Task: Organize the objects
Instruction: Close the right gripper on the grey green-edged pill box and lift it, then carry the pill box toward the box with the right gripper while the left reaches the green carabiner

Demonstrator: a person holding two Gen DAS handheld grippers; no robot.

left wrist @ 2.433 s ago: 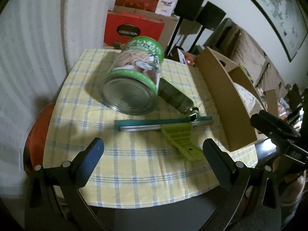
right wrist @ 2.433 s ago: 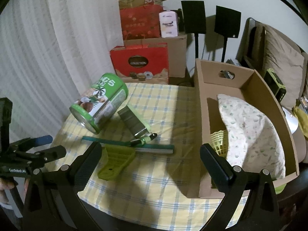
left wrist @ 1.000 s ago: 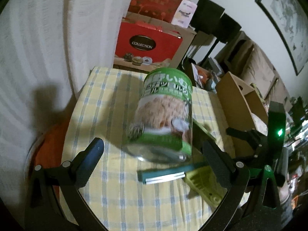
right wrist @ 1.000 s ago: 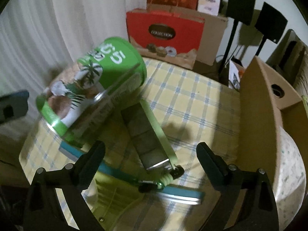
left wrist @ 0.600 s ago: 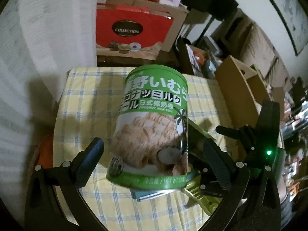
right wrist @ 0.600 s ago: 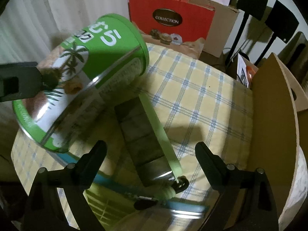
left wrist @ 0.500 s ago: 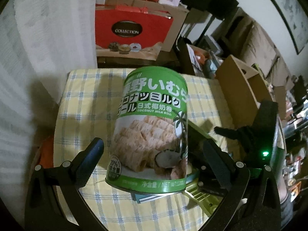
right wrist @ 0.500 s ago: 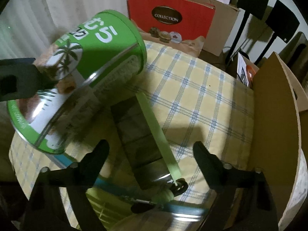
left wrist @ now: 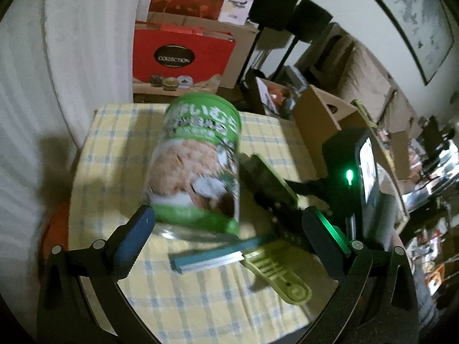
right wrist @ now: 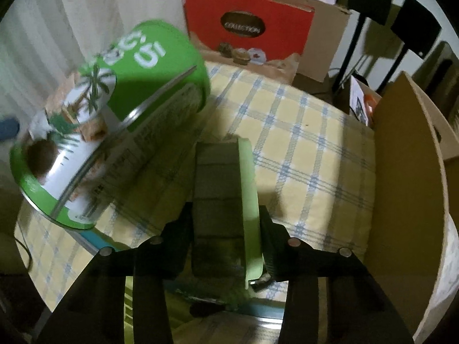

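Cardboard box (right wrist: 407,172): landmark, holds cushion only, as far as I see.

Folded green item (right wrist: 226,200): on cloth beside box; my right gripper (right wrist: 226,246) closing around it.

Tin (left wrist: 198,166), squeegee (left wrist: 212,258): left of box, unsorted.

My left gripper (left wrist: 229,232): spread, empty.

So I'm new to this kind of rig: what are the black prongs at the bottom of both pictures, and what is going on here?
There is no robot here: a person carries a two-finger gripper in each hand, with a fisheye camera looking along the fingers. In the left view, the left gripper stands open around the base of a green coconut roll tin, lying on a yellow checked tablecloth. In the right view, the right gripper is closing on a green-edged dark flat case. A teal-bladed squeegee lies in front, and a cardboard box stands to the right.
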